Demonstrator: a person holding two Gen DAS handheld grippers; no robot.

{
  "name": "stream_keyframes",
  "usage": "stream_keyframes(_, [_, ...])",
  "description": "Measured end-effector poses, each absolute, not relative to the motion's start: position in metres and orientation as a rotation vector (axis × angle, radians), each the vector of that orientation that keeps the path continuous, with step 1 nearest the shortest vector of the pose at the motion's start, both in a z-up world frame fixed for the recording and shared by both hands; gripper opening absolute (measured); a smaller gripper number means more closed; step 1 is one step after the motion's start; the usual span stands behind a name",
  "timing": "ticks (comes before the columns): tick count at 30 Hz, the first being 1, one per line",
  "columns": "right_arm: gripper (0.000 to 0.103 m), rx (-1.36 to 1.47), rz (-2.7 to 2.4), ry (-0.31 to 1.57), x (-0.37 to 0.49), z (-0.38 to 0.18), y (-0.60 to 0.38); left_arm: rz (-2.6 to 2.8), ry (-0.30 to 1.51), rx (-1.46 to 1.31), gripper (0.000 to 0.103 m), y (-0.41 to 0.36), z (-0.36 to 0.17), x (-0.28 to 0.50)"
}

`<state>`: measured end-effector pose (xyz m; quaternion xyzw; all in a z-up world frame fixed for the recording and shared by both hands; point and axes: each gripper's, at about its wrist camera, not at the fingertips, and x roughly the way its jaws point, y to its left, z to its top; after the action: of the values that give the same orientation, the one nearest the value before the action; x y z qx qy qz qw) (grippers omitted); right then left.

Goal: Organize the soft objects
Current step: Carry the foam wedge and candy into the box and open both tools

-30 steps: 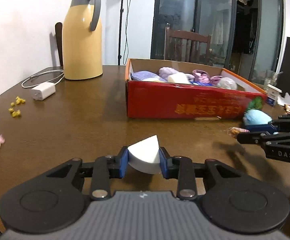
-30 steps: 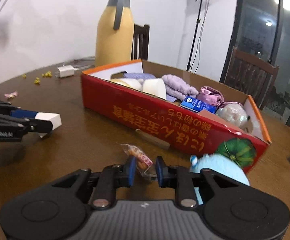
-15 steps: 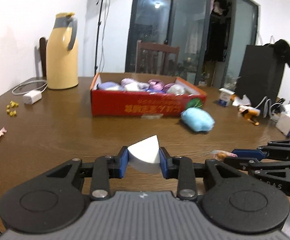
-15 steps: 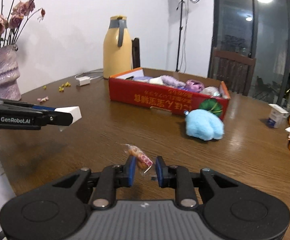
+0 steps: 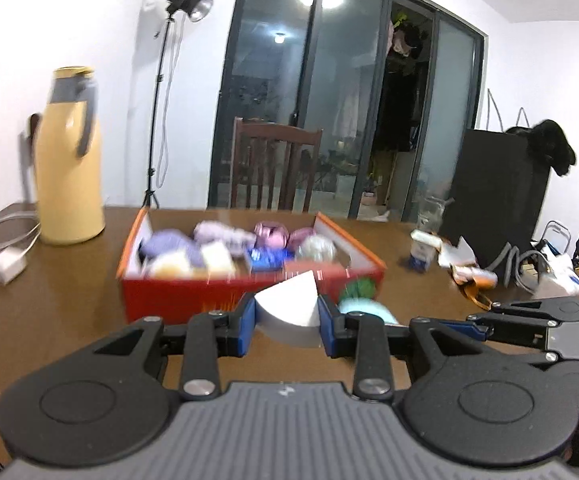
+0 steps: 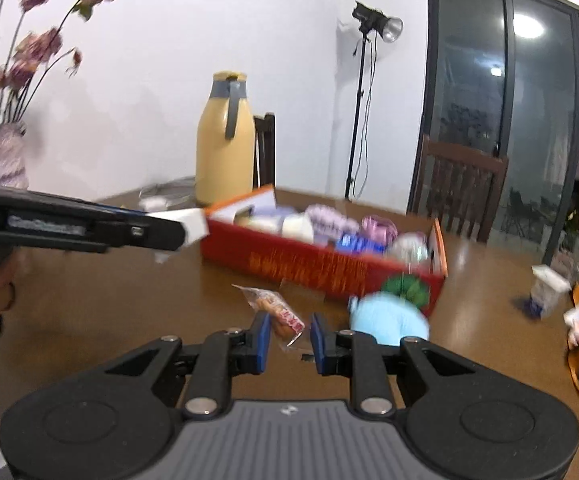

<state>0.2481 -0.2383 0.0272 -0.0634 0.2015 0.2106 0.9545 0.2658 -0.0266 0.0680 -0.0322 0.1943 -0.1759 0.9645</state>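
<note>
From the left wrist, the left gripper (image 5: 287, 316) clamps a white wedge-shaped foam sponge (image 5: 288, 308) above the brown wooden table (image 5: 65, 288), before the red cardboard box (image 5: 177, 298) of soft items, while from the right wrist the right gripper (image 6: 289, 338) pinches a clear-wrapped orange snack packet (image 6: 277, 312) near a fluffy light-blue plush ball (image 6: 387, 318).

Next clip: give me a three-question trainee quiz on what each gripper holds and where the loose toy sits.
1. True or false: the left gripper is shut on a white wedge.
2. What does the right gripper hold? A) blue plush toy B) snack packet C) charger
3. Fill in: the blue plush toy lies on the table just outside the red ____.

Key: 1 true; 2 B, the snack packet; 3 box.
</note>
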Motion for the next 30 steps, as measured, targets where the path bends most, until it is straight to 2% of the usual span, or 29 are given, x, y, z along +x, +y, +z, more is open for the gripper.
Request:
stream_keyframes(10, [0.021,-0.177,0.394,0.462,0.405,0.022,-0.217,-0.339,0.569,-0.137,0.034,-0.048,0.058,0.456])
stream_keyframes(13, [0.022,-0.172,0.383,0.478,0.437,0.013,-0.212,-0.326,0.587,-0.115,0.043,-0.051,0.048,0.485])
stream_keyframes(15, [0.023,-0.169,0.386,0.488,0.450,0.007,-0.209,-0.312,0.601,-0.133,0.055,-0.046,0.040,0.494])
stream_keyframes(16, [0.024,-0.165,0.392,0.491,0.452,0.003,-0.206,-0.314,0.611,-0.141,0.055,-0.044,0.037,0.497])
stream_keyframes(18, [0.034,-0.153,0.425,0.509,0.457,-0.003,-0.207,-0.326,0.623,-0.152,0.064,-0.039,0.032,0.498])
stream_keyframes(19, [0.044,-0.145,0.430,0.509,0.457,-0.004,-0.206,-0.330,0.618,-0.156,0.066,-0.036,0.031,0.496])
stream_keyframes(20, [0.049,-0.140,0.426,0.506,0.457,-0.005,-0.207,-0.328,0.614,-0.158,0.066,-0.034,0.032,0.496])
stream_keyframes(30, [0.049,-0.097,0.354,0.461,0.437,0.029,-0.233,-0.308,0.547,-0.129,0.067,-0.023,0.070,0.459])
